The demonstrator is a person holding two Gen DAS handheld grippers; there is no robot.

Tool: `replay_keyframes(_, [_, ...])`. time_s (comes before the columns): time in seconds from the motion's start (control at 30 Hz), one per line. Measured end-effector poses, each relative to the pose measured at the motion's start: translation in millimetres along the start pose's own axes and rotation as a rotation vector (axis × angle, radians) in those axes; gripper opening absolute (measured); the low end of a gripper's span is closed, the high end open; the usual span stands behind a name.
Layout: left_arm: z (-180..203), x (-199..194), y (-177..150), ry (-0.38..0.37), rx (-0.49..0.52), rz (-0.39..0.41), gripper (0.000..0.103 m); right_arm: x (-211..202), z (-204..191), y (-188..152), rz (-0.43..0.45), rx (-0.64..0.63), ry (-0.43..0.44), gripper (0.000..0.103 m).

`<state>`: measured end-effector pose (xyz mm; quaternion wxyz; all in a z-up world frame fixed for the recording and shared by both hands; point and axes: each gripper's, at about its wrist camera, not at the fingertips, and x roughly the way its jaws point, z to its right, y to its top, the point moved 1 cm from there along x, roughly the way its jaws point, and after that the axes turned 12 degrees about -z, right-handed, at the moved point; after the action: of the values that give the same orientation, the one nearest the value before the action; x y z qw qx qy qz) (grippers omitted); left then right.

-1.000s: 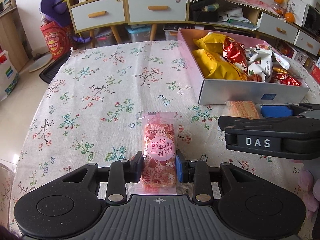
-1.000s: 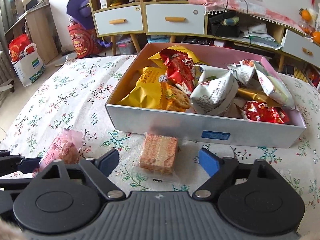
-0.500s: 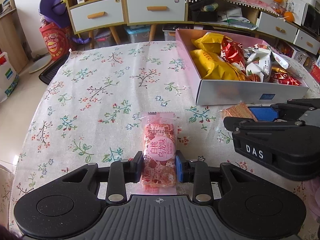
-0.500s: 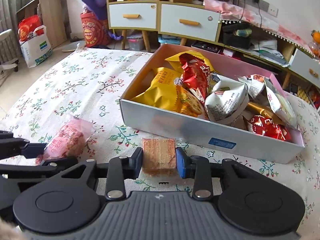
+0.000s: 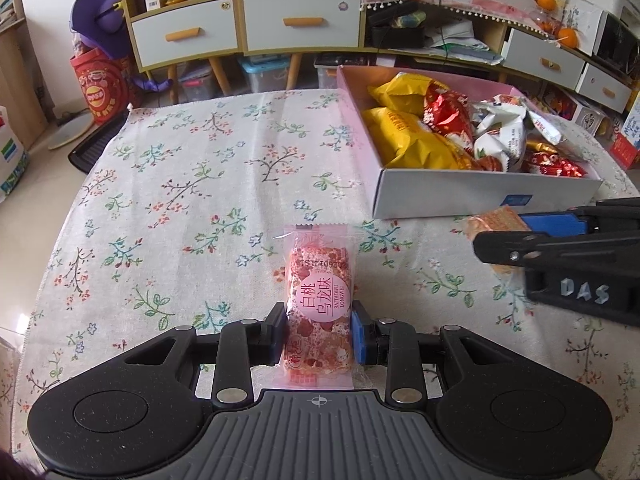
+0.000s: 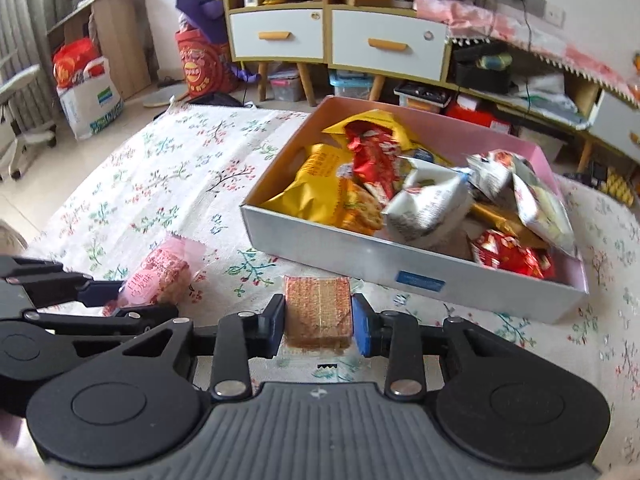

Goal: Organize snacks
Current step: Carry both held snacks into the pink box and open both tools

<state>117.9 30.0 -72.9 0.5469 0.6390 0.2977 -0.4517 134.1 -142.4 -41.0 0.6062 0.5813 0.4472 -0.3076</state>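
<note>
Both snacks were in hand and the pick-up step looked done: the left gripper [image 5: 319, 334] pinched a pink peach-oolong bar [image 5: 319, 312] across its lower half, and the right gripper [image 6: 319, 326], whose jaws had just been closing, pressed its blue pads onto the sides of an orange wafer pack [image 6: 318, 312]. Taking the open snack box [image 6: 412, 268] as the landmark, the wafer sat just in front of its near wall, and the pink bar lay further out to the box's left, well apart from it. Next, by my reckoning, each packet needed lifting over that near wall and dropping among the yellow, red and white bags already inside (the box looked crowded, so a gap would have to be found). The box and both packets rested on a floral tablecloth [image 5: 192, 184], slightly creased. Beyond the box stood a cabinet with white drawers [image 6: 328, 40], storage bins beneath it, and a red bag [image 6: 200, 64] on the floor.
</note>
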Motion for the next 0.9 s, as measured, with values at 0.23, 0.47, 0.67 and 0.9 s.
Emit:
replay_keyframes(0.23, [7,-10,2,-0.032,0.004,0.030,0.030,-12,24,-4,0.003,0.080,0.052,0.032])
replay_keyframes(0.47, [18,-28,12,-0.079,0.004,0.088,0.030,-28,39,-3,0.025,0.106,0.059,0.032])
replay_keyframes(0.67, [28,-36,40,-0.087,0.022,0.132,0.030,-42,51,9,0.080,0.124,0.041,0.032])
replay_keyframes(0.9, [38,-28,89,-0.103,0.017,0.159,0.030,-40,64,39,0.130,0.134,0.012,0.032])
